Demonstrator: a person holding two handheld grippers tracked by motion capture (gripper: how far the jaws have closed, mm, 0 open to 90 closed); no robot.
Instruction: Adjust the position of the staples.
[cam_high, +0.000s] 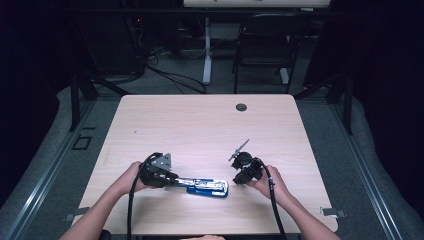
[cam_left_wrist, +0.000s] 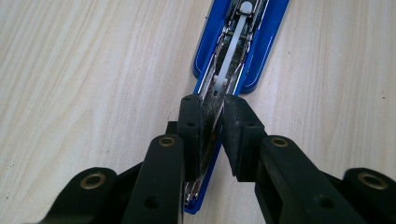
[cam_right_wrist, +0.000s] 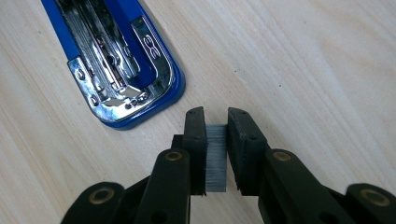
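**Stapler open on table, staple strip in right gripper**

Table (cam_high: 200, 120): pale wood, a person's forearms coming in from the near edge, one gripper in each hand.

Left hand (cam_high: 131, 177) holds the left gripper (cam_high: 176, 179) near the front of the table, jaws pointing right along the stapler (cam_high: 207, 187). Grey three-cornered plate on top of it; cable trails back toward the person. In the left gripper view the left gripper (cam_left_wrist: 211, 122) has its jaws pressed in on the stapler's metal upper arm at the near end, one jaw on each side of it. The stapler (cam_left_wrist: 252, 56) lies flat, blue base on the wood, running away from the jaws, with the open staple channel and a white pusher strip showing.

Right of the stapler, just beside its far end, the right hand (cam_high: 270, 182) holds the right gripper (cam_high: 239, 161), tilted. In the right gripper view the right gripper (cam_right_wrist: 215, 122) pinches a grey strip of staples (cam_right_wrist: 215, 158) upright between its jaws, above bare wood. The stapler's (cam_right_wrist: 116, 65) rounded chrome and blue end lies near, up and left of the jaw tips, not touching them.

Far side: a small dark grommet (cam_high: 241, 107) in the tabletop
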